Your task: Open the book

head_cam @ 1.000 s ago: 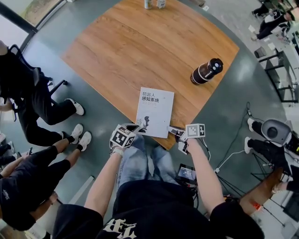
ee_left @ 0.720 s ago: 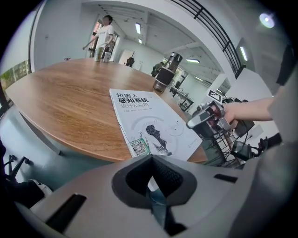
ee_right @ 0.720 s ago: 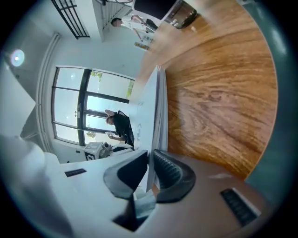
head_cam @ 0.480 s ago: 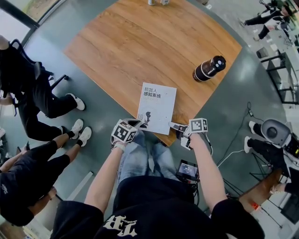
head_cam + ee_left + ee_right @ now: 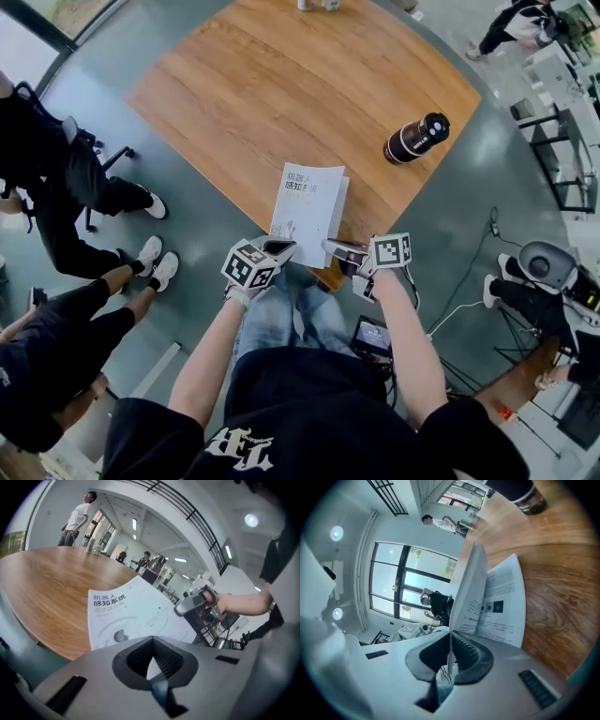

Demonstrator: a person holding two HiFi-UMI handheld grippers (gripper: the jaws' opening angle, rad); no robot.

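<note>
My left gripper [image 5: 284,247] and right gripper [image 5: 329,247] were both clamped on the cover [image 5: 305,202] at its near edge, tilting it up. The book [image 5: 501,604] lay just ahead at the near edge of the table [image 5: 234,94], long axis pointing away, spine seemingly left.

A dark bottle [image 5: 415,140] sits on the wooden table [image 5: 281,89] — nearby (at left) a seated person [image 5: 52,187].

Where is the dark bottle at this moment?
In the head view, the bottle is near the right edge of the table, up and right of the book, not touching it.
</note>
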